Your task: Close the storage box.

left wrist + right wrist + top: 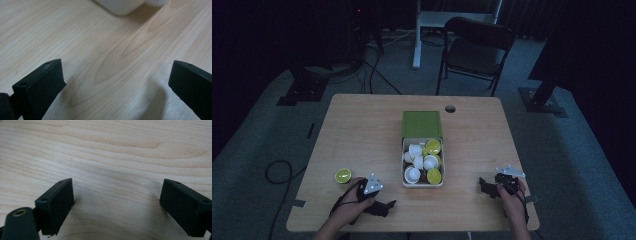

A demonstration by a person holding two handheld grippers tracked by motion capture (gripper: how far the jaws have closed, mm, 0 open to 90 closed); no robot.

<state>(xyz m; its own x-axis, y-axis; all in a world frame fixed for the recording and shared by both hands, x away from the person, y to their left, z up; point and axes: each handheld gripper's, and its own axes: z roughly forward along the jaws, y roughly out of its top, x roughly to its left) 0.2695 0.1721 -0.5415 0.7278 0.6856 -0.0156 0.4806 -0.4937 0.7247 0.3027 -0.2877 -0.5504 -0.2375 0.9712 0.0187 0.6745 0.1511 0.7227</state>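
Wooden table (362,125); left gripper (388,205) near green cup (343,175), jaws apart

Your left hand (354,200) grips the left gripper (388,206) low at the near edge, its jaws spread wide and pointing right with nothing between them. Your right hand (511,196) holds the right gripper (482,185) on the other side, jaws also wide apart, empty, and pointing left toward the middle.
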